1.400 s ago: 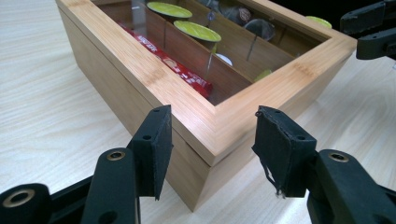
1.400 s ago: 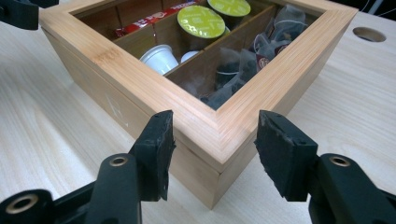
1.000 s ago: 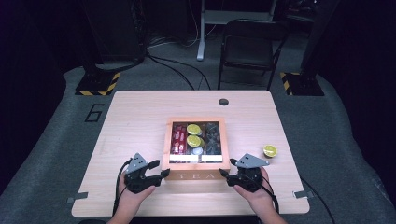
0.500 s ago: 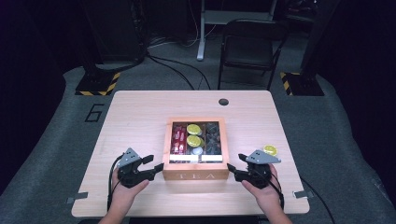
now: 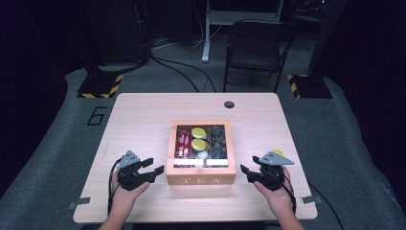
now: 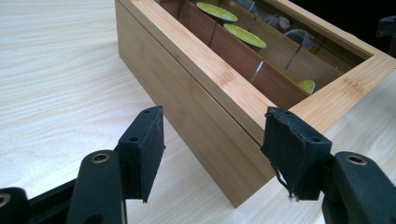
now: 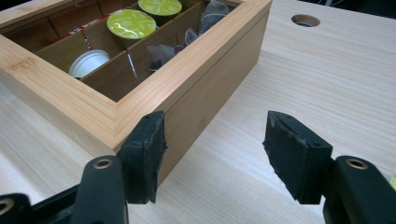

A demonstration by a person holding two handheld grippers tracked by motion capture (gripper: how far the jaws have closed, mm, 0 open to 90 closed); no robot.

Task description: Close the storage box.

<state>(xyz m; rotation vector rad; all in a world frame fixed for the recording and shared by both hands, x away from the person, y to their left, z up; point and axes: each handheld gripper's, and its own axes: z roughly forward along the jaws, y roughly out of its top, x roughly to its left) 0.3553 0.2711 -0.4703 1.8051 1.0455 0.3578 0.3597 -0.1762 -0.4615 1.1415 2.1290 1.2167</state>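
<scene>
a wooden tea box (image 5: 201, 179) sits near the middle of the tabletop (image 5: 143, 115), toward the person's edge, its lid closed with a clear pane through which yellow-green capsules (image 5: 198, 132), red packets (image 5: 183, 140) and dark sachets (image 5: 218, 140) show in their compartments. the left gripper (image 5: 154, 169) lies just off the box's left front corner, held in the person's left hand (image 5: 125, 191); in the left gripper view its jaws stand spread with nothing pinched, the box's near corner (image 6: 243, 186) rising between and beyond the two black pads (image 6: 142, 149) without touching them. the right gripper (image 5: 246, 172) is a little apart from the box's right side, held in the right hand (image 5: 277, 194); its jaws have just been opening and hold nothing, and in the right gripper view one pad (image 7: 147, 154) sits just in front of the box's corner while the other (image 7: 294, 154) stands over bare wood. a small yellow capsule (image 5: 277, 152) lies on the tabletop just behind the right gripper. a round hole (image 5: 229, 104) marks the far part of the tabletop.
</scene>
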